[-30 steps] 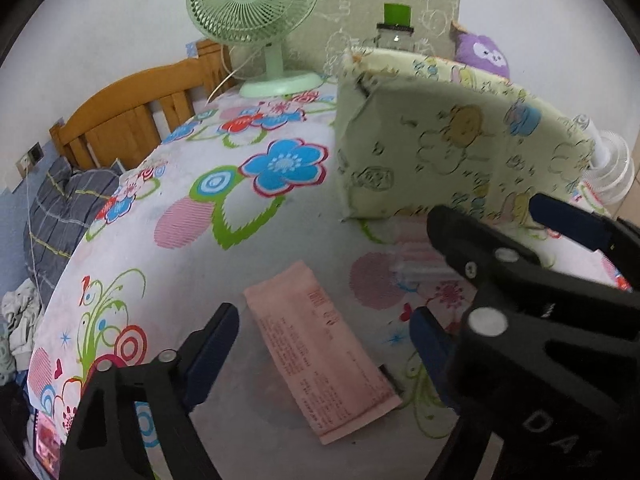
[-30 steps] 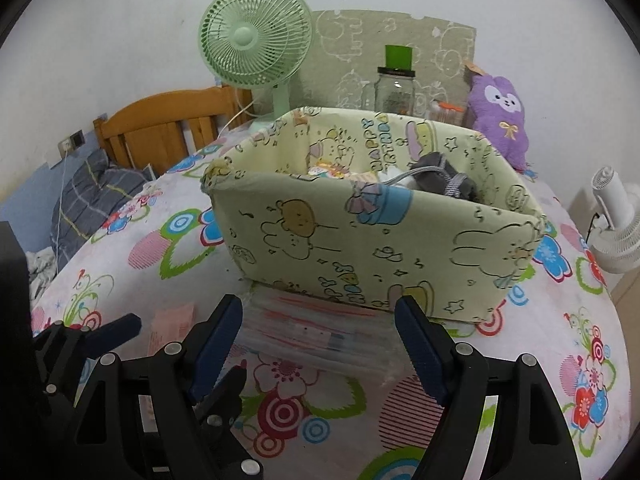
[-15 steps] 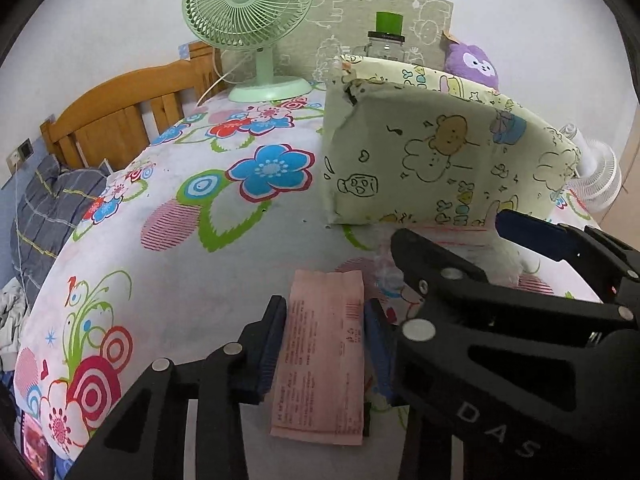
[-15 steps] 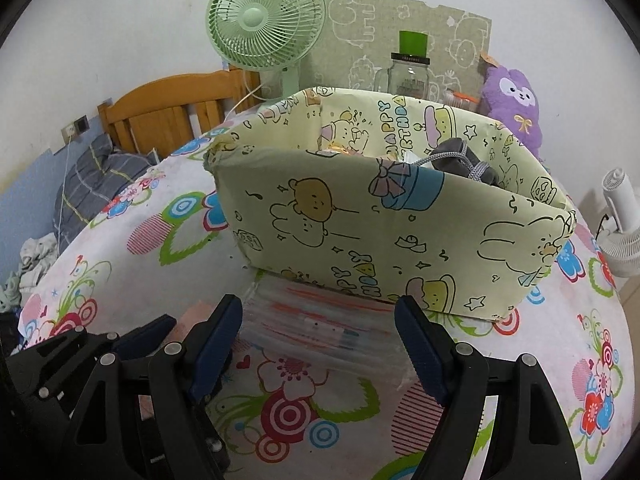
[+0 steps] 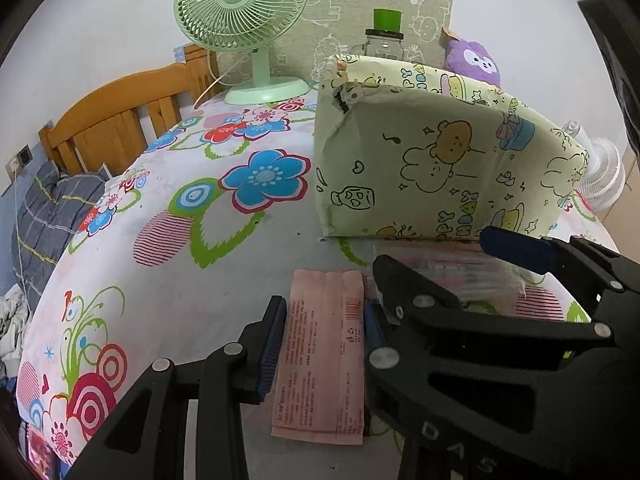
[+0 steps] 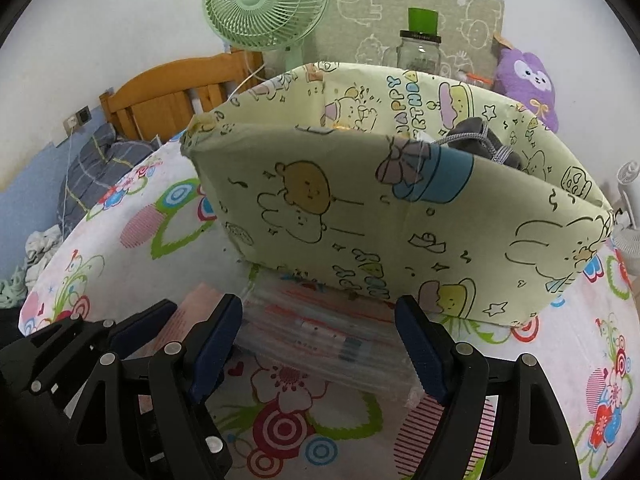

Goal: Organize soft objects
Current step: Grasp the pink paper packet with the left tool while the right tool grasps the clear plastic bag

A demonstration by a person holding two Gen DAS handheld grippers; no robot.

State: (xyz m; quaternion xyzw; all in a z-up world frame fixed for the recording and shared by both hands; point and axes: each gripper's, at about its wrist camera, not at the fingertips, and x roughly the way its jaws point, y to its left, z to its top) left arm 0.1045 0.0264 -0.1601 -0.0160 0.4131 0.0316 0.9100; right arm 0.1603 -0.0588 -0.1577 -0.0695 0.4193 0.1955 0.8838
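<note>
A flat pink packet [image 5: 322, 344] lies on the flowered tablecloth [image 5: 160, 240]. My left gripper [image 5: 322, 338] has its fingers closed against the packet's two long edges. A clear plastic pack with red print [image 6: 320, 332] lies at the foot of the yellow cartoon-print box [image 6: 400, 208]; it also shows in the left wrist view [image 5: 452, 272]. My right gripper [image 6: 320, 354] is open, its fingers either side of the clear pack. A grey drawstring pouch [image 6: 476, 140] lies in the box.
A green fan [image 5: 244, 12], a glass jar with a green lid [image 5: 384, 36] and a purple plush toy [image 5: 474, 60] stand behind the box. A wooden bed frame [image 5: 120, 120] with dark bedding is at the left. A white fan [image 5: 604, 172] is at the right.
My left gripper has moved over the pink packet and closed its fingers on it. My right gripper has moved closer to the clear pack and the box, still open.
</note>
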